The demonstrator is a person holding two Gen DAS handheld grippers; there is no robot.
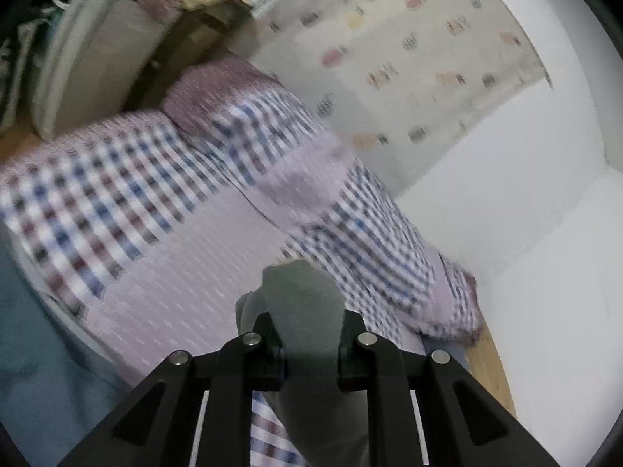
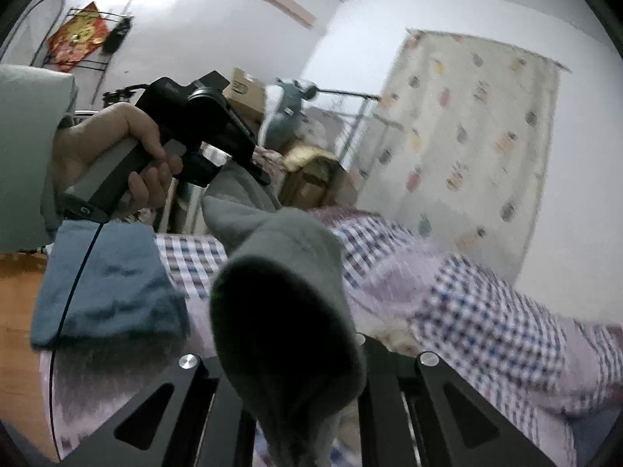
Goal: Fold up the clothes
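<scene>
The grey garment (image 2: 280, 272) is held above the checked bedcover (image 1: 117, 202), spanning both tools. The left gripper (image 1: 307, 334) is clamped on one end; the right gripper (image 2: 296, 354) probably grips the other, though cloth hides its jaws. The garment's long axis runs gripper to gripper. Its full shape is hidden by blur

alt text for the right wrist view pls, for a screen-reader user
A grey garment fills the centre, pinched in the right gripper and stretching up to the left gripper, held by a hand. Behind lie a checked bedspread, a folded blue cloth and a patterned curtain.
</scene>
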